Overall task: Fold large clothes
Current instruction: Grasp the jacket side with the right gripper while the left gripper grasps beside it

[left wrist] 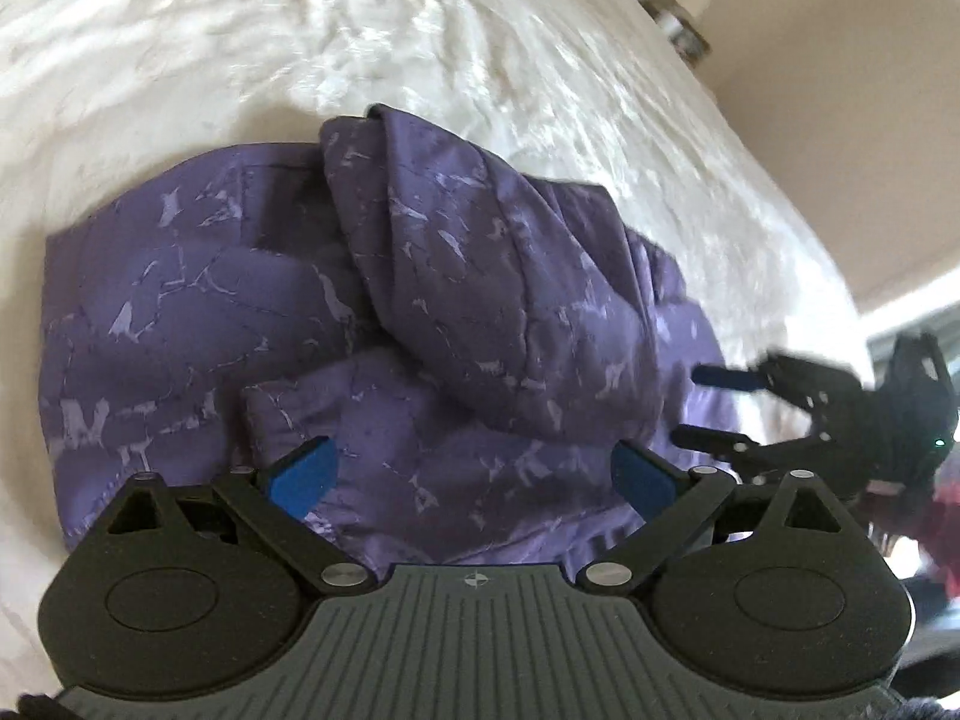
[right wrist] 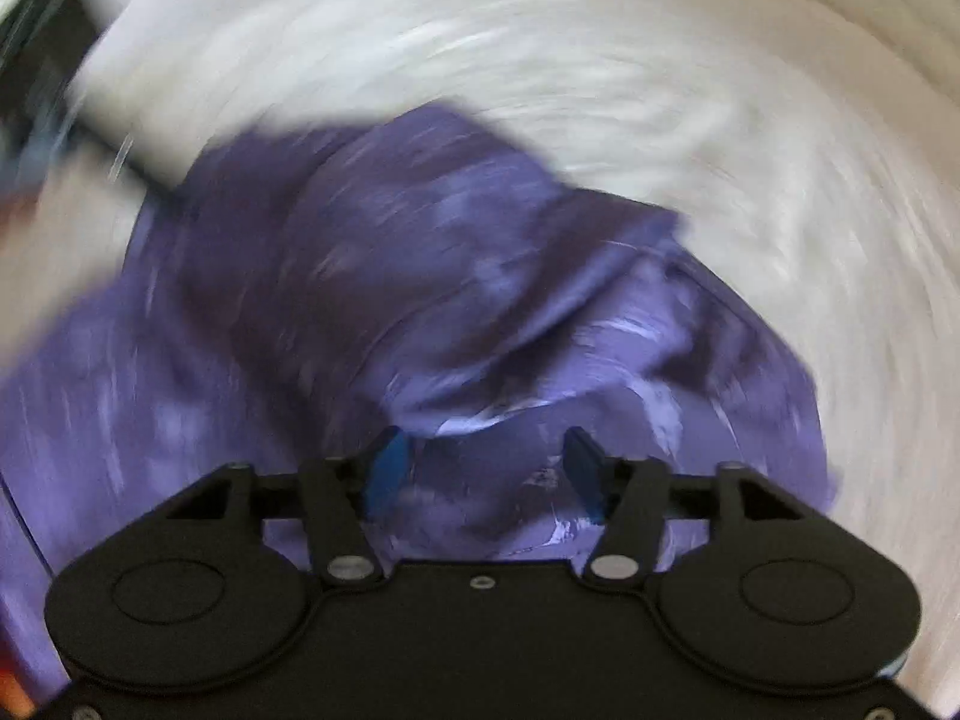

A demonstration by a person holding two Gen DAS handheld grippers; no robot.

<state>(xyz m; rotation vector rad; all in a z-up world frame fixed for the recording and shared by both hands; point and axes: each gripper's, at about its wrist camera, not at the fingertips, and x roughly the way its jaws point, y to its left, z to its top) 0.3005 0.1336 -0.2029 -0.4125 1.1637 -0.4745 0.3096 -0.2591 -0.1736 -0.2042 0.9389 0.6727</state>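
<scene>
The purple quilted jacket [left wrist: 372,324] lies bunched on the white fluffy bedcover [left wrist: 420,42], long axis running left to right, one sleeve [left wrist: 444,276] folded diagonally across it. The left gripper [left wrist: 474,474] is wide open, holding nothing. The right gripper [right wrist: 483,468] is open, empty, above the jacket.

my left gripper [left wrist: 477,471]: black linkage, blue pads [left wrist: 303,474]. my right gripper [right wrist: 483,471]: same black, blue pads. jacket [left wrist: 372,312], centre of frame: dark purple, pale lilac cracked-marble print, stitched quilting lines. bedcover [left wrist: 420,42], upper frame: cream-white, faint mottled texture. wall [left wrist: 840,90], upper right: beige.
</scene>
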